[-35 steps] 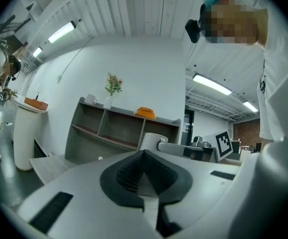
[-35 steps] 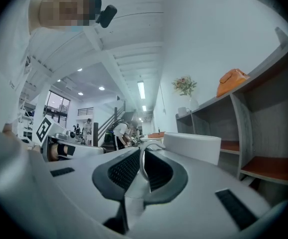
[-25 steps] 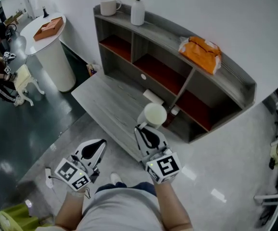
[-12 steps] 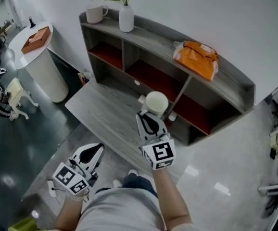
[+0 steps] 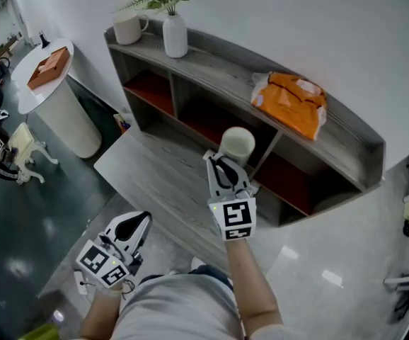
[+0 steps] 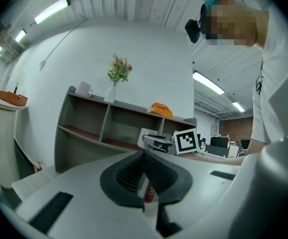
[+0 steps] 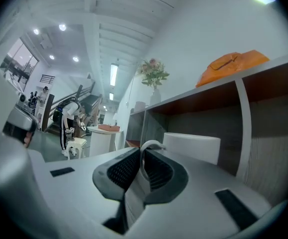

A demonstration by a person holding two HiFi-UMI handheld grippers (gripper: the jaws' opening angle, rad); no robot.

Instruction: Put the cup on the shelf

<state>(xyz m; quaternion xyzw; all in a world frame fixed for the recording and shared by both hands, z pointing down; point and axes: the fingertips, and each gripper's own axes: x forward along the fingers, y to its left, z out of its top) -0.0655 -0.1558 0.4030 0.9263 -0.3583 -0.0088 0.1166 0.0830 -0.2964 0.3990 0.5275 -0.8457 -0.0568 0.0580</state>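
Note:
A white cup [image 5: 237, 144] hangs in the air in front of the grey shelf [image 5: 219, 66], level with its middle compartments. My right gripper [image 5: 222, 163] is shut on the cup's handle [image 7: 151, 144], and in the right gripper view the cup's body [image 7: 191, 146] sits just past the jaws. My left gripper [image 5: 135, 223] hangs low at the lower left, over the floor, shut with nothing between its fingers. In the left gripper view the jaws [image 6: 145, 171] meet, and the cup [image 6: 146, 133] shows beyond them.
On the shelf top stand a white mug [image 5: 127, 28], a vase of flowers [image 5: 175, 34] and an orange bag [image 5: 289, 99]. A low grey platform [image 5: 158, 176] lies before the shelf. A round white table [image 5: 56, 91] stands left, with a person at the far left edge.
My right gripper has carried the cup upward and forward toward the shelf. The shelf has come closer in the head view. The left gripper stays low.

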